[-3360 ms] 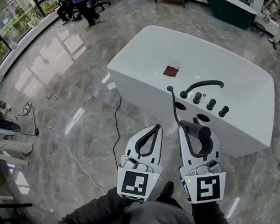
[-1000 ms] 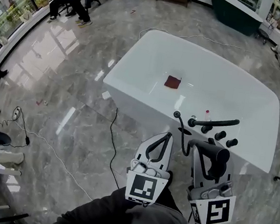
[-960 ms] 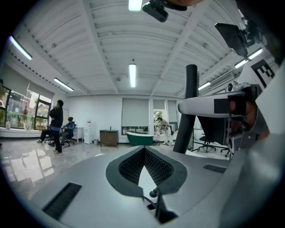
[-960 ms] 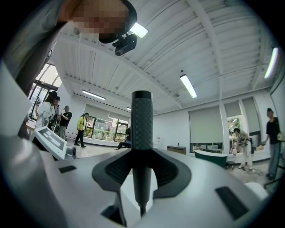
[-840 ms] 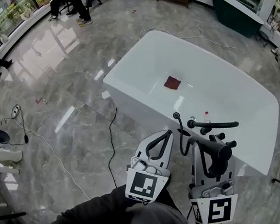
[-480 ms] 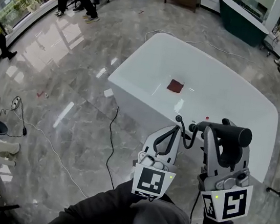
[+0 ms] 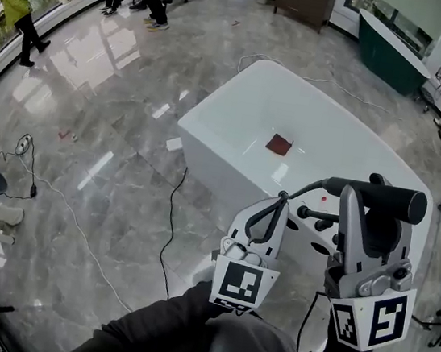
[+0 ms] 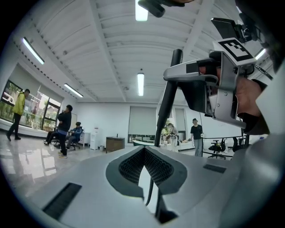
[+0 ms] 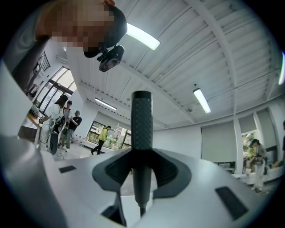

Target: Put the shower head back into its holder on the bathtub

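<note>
The right tool point(image 7: 370, 215) is clamped on the shower head point(image 7: 373, 199). In the head view the black head lies roughly level across its jaws, above the near rim of the tub point(image 7: 214, 107) and clear of it. In the right gripper view the textured black handle point(image 9: 142, 120) stands upright, squeezed between the two dark pads point(image 9: 116, 171), with its narrow lower end showing below them.

The left tool point(image 7: 280, 201) is raised just beside the right one, over the same near rim. Its jaws are together at the tips, and the left gripper view point(image 8: 143, 150) shows nothing gripped between them. A thin black hose point(image 7: 305, 189) runs from near the left tool's tip across to the shower head. In the left gripper view a stretch of it shows through the slit below the closed tips.

On the near rim, below the shower head, sit black tap knobs point(image 7: 317, 217). A small red-brown patch point(image 7: 279, 144) lies inside the tub. A black cable point(image 7: 171, 213) trails over the marble floor point(image 7: 115, 116) from the tub's near left corner.
</note>
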The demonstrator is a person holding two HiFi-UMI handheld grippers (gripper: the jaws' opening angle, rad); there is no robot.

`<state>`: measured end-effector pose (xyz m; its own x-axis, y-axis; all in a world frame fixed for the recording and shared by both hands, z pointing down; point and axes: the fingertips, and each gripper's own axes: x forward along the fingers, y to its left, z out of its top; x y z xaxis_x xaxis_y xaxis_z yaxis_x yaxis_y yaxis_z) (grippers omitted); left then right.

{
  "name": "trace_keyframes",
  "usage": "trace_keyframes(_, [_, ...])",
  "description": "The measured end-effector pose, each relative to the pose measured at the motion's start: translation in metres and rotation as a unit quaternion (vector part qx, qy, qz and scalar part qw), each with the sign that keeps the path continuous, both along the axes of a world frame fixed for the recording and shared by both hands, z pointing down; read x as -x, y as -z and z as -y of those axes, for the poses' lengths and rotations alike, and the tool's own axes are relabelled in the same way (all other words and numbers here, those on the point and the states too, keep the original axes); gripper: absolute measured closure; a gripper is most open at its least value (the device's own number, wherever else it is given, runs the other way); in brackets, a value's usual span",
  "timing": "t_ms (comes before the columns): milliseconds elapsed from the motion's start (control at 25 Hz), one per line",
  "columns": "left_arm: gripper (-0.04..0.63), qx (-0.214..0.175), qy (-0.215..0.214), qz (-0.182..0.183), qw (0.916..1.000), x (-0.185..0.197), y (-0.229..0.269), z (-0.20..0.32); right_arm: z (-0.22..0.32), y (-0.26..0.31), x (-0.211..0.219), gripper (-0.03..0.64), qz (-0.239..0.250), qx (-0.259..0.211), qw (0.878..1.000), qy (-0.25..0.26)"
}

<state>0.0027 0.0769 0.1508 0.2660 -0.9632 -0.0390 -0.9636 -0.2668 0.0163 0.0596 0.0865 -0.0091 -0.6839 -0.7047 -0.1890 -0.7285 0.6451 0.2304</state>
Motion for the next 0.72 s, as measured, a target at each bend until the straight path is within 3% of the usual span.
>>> trace_keyframes(360, [0.592,0.017,0.003,0.005,0.9998,0.002,-0.009,0.01,0.013,-0.036,-0.006,0.476,0.005,0.041,0.999,-0.007])
trace_keyframes(720, [0.592,0.029,0.006,0.024,0.9993,-0.03,-0.014,0.027,0.033,-0.025,-0.039,0.476,0.025,0.026,0.999,0.003])
